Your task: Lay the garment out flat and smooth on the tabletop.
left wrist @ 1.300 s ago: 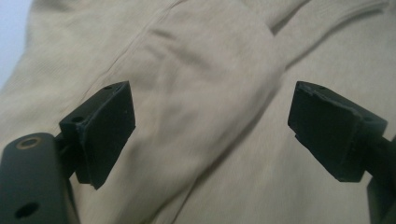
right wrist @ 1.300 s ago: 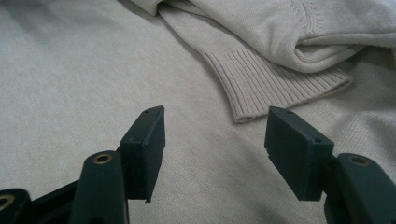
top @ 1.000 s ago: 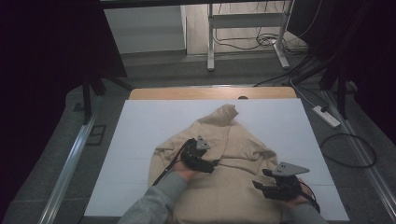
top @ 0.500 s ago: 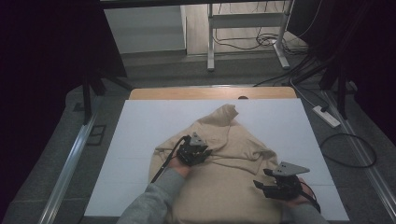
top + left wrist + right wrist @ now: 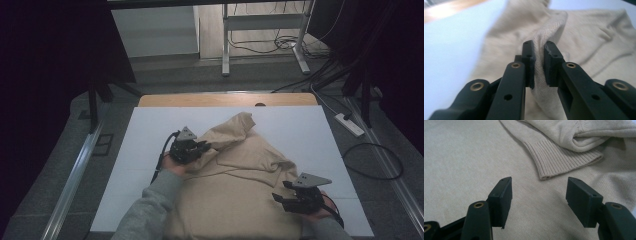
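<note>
A beige knit sweater [image 5: 240,175] lies crumpled on the white table cover [image 5: 145,145]. My left gripper [image 5: 202,147] is at the sweater's left edge, and its jaws have just been closing. In the left gripper view they are shut on a raised fold of the sweater [image 5: 539,65]. My right gripper [image 5: 281,198] hovers over the sweater's lower right part, open. The right gripper view has its jaws apart above flat knit [image 5: 474,157] with nothing between them, and a ribbed cuff [image 5: 564,160] lies just ahead.
The wooden table edge [image 5: 225,99] runs along the far side. A power strip [image 5: 349,125] and cables lie on the floor to the right, and a metal stand [image 5: 225,45] rises beyond the table. Bare white cover stretches left of the sweater.
My left gripper has moved up and to the left across the sweater and now holds a pinched fold lifted off the table. The right gripper has kept still.
</note>
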`<action>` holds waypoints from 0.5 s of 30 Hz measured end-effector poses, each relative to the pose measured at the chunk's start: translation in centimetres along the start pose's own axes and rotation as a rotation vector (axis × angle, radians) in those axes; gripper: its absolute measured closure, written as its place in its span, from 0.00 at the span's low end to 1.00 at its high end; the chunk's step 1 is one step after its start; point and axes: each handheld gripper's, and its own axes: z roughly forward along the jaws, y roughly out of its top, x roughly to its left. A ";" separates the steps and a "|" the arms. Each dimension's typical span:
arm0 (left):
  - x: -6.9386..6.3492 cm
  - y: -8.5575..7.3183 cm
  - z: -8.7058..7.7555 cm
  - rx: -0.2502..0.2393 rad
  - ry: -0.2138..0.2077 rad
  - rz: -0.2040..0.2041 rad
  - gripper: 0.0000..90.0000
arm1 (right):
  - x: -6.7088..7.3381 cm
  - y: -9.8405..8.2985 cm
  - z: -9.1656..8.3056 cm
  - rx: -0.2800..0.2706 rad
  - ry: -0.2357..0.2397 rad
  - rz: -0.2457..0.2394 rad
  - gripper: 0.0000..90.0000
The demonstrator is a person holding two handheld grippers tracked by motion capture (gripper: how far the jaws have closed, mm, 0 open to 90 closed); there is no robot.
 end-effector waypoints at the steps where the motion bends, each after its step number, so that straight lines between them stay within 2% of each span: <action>1: 0.6 0.2 -0.4 -0.011 0.006 -0.011 0.89 | 0.0 0.0 0.0 0.001 -0.001 0.000 0.42; 2: 1.3 0.4 -0.9 -0.020 0.007 -0.029 0.89 | 0.0 0.0 0.0 0.001 -0.001 0.000 0.42; 3: 2.8 0.8 -1.6 -0.038 0.001 -0.072 0.89 | 0.0 0.0 0.0 0.004 -0.002 0.002 0.42; 4: 3.5 0.9 -1.9 -0.047 -0.001 -0.100 0.89 | 0.0 0.0 0.0 0.005 -0.003 0.003 0.42; 5: 3.5 0.9 -1.9 -0.047 -0.001 -0.100 0.89 | 0.0 0.0 0.0 0.005 -0.003 0.003 0.42; 6: 5.0 1.0 -2.4 -0.056 -0.003 -0.140 0.89 | 0.0 0.0 0.0 0.004 -0.007 0.003 0.42; 7: 5.7 1.0 -2.5 -0.059 0.000 -0.158 0.90 | -0.1 0.0 0.0 0.001 -0.007 0.003 0.42; 8: 5.7 1.0 -2.5 -0.059 0.000 -0.158 0.90 | -0.1 0.0 0.0 0.001 -0.007 0.003 0.42; 9: 6.9 0.9 -2.7 -0.061 0.008 -0.189 0.90 | -0.1 0.0 0.0 0.000 -0.006 0.002 0.42; 10: 6.9 0.9 -2.7 -0.061 0.008 -0.189 0.90 | -0.1 0.0 0.0 0.000 -0.006 0.002 0.42; 11: 8.0 0.9 -2.9 -0.062 0.020 -0.214 0.90 | -0.1 0.0 0.0 0.001 -0.006 0.003 0.42; 12: 8.0 0.9 -2.9 -0.062 0.020 -0.214 0.90 | -0.1 0.0 0.0 0.001 -0.006 0.003 0.42; 13: 8.6 0.9 -2.9 -0.061 0.027 -0.225 0.90 | -0.1 0.0 0.0 0.003 -0.006 0.003 0.42; 14: 9.8 0.8 -2.9 -0.068 0.044 -0.259 0.90 | -0.1 0.0 0.0 0.003 -0.004 0.002 0.42; 15: 9.8 0.8 -2.9 -0.068 0.044 -0.259 0.90 | -0.1 0.0 0.0 0.003 -0.004 0.002 0.42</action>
